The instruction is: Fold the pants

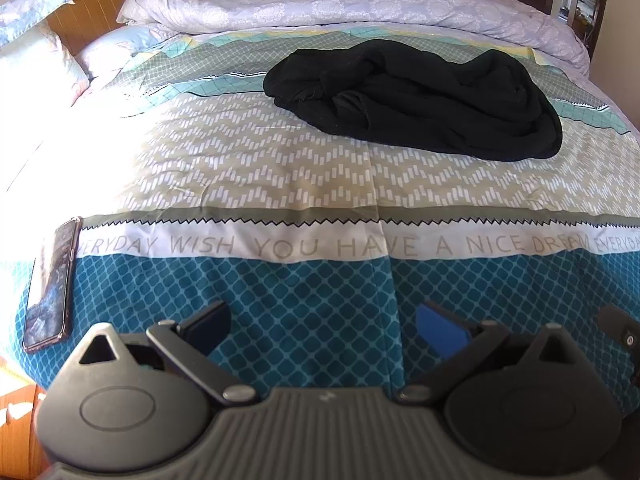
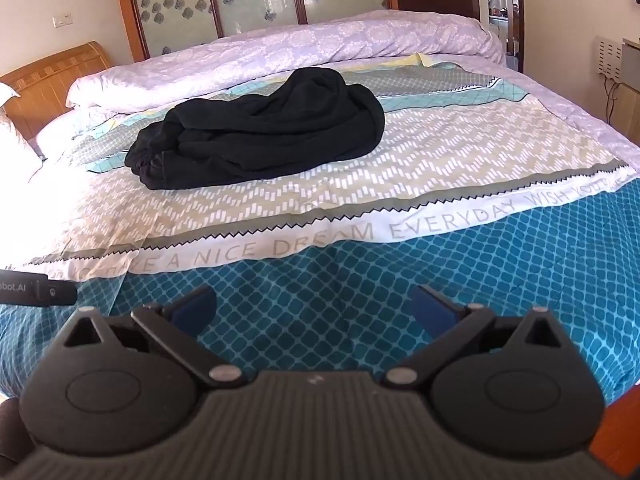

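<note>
1. Both tools idle over the near edge of the bed: left gripper (image 1: 322,322) and right gripper (image 2: 314,306) stand released, blue pads wide apart, nothing between them.
2. Crumpled black fabric pants (image 1: 416,96) lie unfolded in a heap mid-bed on the patterned teal-and-beige bedspread (image 1: 280,168), well ahead of both grippers.
3. Heap's long axis runs across the bed; it sits ahead-right of the left gripper, ahead-left of the right. Neither looks clearly nearer.
4. Legible print: "WISH YOU HAVE A NICE DREAM EVERYDAY".
5. Cased smartphone (image 1: 50,284) rests at the bed's near left edge.
</note>
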A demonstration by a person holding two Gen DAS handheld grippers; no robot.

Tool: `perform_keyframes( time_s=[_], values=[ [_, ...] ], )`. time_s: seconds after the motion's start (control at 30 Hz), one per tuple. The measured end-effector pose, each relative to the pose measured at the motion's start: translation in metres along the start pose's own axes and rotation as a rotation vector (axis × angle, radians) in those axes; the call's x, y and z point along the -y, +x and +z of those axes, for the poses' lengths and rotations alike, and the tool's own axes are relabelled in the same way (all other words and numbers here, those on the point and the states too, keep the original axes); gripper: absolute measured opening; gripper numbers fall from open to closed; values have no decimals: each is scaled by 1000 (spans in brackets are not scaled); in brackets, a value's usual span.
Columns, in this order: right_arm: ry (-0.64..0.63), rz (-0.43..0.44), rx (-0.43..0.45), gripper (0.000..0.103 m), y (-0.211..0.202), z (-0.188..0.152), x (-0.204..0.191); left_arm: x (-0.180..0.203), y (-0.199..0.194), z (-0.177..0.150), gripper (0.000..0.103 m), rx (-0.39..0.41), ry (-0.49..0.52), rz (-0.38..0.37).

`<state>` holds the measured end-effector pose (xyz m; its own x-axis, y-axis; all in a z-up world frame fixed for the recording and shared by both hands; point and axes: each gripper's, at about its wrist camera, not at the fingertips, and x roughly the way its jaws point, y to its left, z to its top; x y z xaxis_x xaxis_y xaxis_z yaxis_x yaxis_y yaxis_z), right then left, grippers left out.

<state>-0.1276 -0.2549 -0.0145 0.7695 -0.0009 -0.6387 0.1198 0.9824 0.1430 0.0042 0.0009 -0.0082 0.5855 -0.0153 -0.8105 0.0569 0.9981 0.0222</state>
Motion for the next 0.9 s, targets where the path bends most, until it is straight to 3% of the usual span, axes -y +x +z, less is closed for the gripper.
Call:
perform_keyframes(
  time_s=[0.1,0.23,0.33,0.4,0.57,0.7,0.9],
  values=[
    [4,0,1,103,1,-1,2,1,3,-1,102,6,19,14],
    [15,-4,-3,95,4,-1,6,2,7,-1,102,21,30,45],
    [23,-9,-1,80,6,-1,11,2,12,1,102,36,54,61],
    [30,-13,-1,66,8,1,16,0,16,4,102,37,66,56],
    [88,-30,15,49,12,10,40,-24,25,31,102,64,-13,-17],
    [144,-70,30,47,15,18,65,-56,35,69,98,107,-152,-111],
    [217,-45,9,47,37,33,90,-70,80,129,93,115,-196,-114]
  ],
)
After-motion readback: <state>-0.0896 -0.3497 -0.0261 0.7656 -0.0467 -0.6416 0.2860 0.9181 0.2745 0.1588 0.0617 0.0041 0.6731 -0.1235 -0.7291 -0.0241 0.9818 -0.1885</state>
